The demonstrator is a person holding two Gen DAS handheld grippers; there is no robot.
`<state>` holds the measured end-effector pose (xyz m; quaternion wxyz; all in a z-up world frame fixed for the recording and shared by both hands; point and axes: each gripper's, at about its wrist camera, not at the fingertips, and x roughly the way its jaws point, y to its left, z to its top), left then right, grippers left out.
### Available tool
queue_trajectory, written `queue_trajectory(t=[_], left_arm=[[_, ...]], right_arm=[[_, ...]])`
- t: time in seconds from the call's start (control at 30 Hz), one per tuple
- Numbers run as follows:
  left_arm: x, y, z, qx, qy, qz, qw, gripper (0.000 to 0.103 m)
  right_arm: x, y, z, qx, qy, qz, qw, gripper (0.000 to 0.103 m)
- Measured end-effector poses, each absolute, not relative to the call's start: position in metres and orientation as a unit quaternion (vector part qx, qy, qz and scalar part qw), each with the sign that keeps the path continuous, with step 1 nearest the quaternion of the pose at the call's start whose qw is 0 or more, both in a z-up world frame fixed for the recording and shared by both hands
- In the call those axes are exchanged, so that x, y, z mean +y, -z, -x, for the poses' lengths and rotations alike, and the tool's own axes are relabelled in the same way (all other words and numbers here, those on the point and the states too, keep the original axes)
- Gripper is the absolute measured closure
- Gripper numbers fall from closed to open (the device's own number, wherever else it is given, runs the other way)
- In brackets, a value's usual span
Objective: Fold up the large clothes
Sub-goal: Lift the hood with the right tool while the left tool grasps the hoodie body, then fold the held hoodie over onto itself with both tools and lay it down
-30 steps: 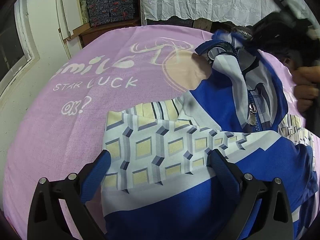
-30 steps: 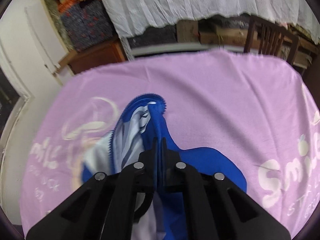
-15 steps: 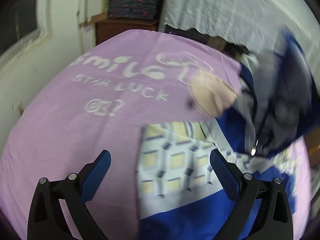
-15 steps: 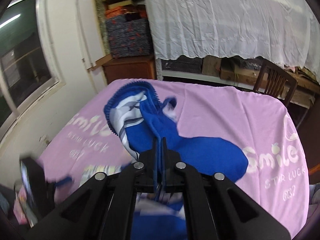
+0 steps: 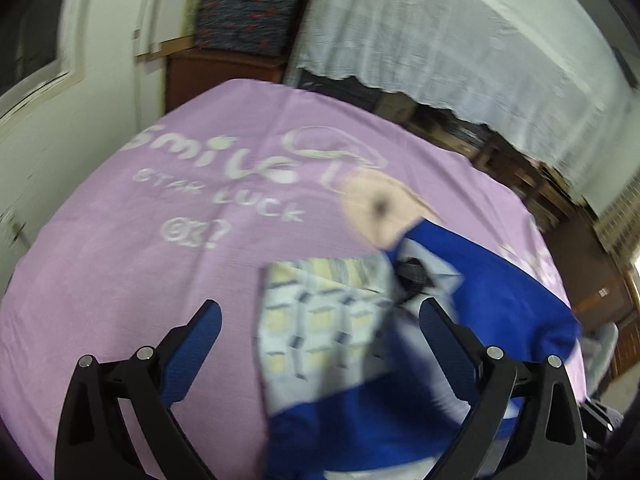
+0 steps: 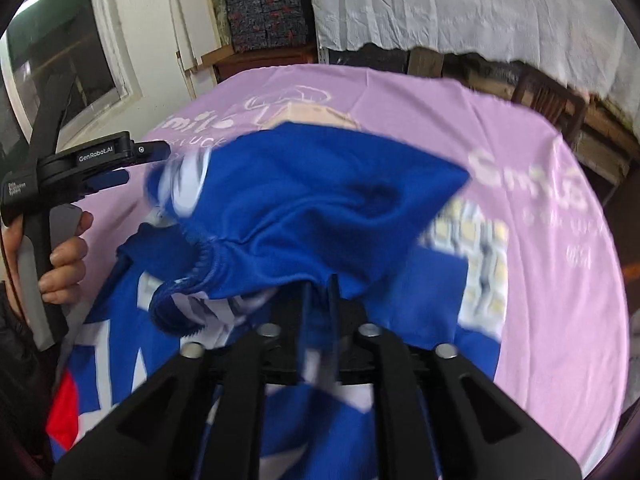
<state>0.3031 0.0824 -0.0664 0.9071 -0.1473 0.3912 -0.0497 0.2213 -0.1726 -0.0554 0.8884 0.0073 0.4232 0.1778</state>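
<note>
Right wrist only: hand (image 6: 60, 256) gripping left tool (image 6: 120, 168).

We look forward and steeply down from each wrist camera, close above the pink sheet (image 5: 120, 280). Both views face the back curtain (image 6: 460, 8) and share the blue garment (image 6: 312, 208).

Blurred blue jacket (image 5: 496, 280), its lower hem cut off; right gripper (image 6: 318, 300) fingertips buried in cloth.
</note>
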Motion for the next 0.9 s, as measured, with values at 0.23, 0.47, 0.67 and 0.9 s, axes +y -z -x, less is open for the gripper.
queue_trajectory(t=[0.23, 0.47, 0.67, 0.9], left_arm=[[0.044, 0.068, -0.286, 0.408, 0.155, 0.127, 0.891, 0.004], [0.029, 0.086, -0.289, 0.433, 0.12, 0.078, 0.89, 0.003], [0.034, 0.099, -0.302, 0.451, 0.137, 0.093, 0.877, 0.054], [0.037, 0.064, -0.298, 0.419, 0.132, 0.092, 0.893, 0.084]], right_arm=[[-0.209, 0.056, -0.216, 0.416, -0.217, -0.16, 0.868, 0.039], [-0.222, 0.083, -0.253, 0.443, -0.241, -0.337, 0.795, 0.028], [-0.204, 0.091, -0.28, 0.466, -0.238, -0.335, 0.783, 0.083], [-0.188, 0.042, -0.267, 0.415, -0.292, -0.362, 0.781, 0.093]])
